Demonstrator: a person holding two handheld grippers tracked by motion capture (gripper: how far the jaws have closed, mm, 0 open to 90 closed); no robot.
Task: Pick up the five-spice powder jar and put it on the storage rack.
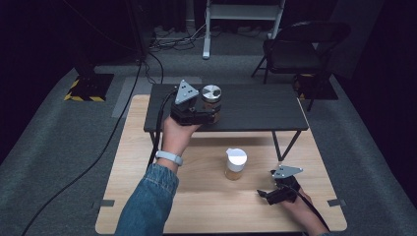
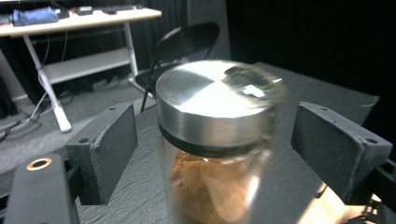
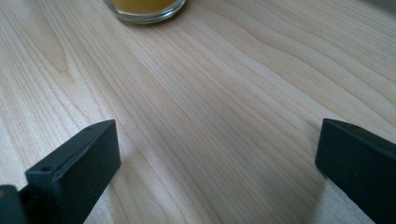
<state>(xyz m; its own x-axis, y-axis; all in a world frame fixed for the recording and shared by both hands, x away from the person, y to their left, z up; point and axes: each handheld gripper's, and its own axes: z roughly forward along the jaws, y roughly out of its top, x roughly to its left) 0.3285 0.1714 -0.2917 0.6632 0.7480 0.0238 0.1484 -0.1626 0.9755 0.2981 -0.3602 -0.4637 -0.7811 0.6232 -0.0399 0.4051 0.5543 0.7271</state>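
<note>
A glass jar with a brushed steel lid (image 1: 211, 98) stands on the black raised shelf (image 1: 260, 110), holding brown powder. In the left gripper view the steel-lidded jar (image 2: 215, 121) stands between the two jaws with a gap on each side. My left gripper (image 1: 211, 113) (image 2: 224, 144) is open around it, its pads clear of the glass. A second jar with a white lid (image 1: 235, 164) and yellow contents stands on the wooden table (image 1: 196, 206); its base (image 3: 144, 9) is ahead of my right gripper (image 1: 263, 194) (image 3: 215, 158), which rests open and empty low over the wood.
The black shelf stands on thin legs across the back half of the wooden table. A folding chair (image 1: 300, 49) and a white desk frame (image 1: 243, 14) stand on the grey carpet beyond. Cables trail from both grippers.
</note>
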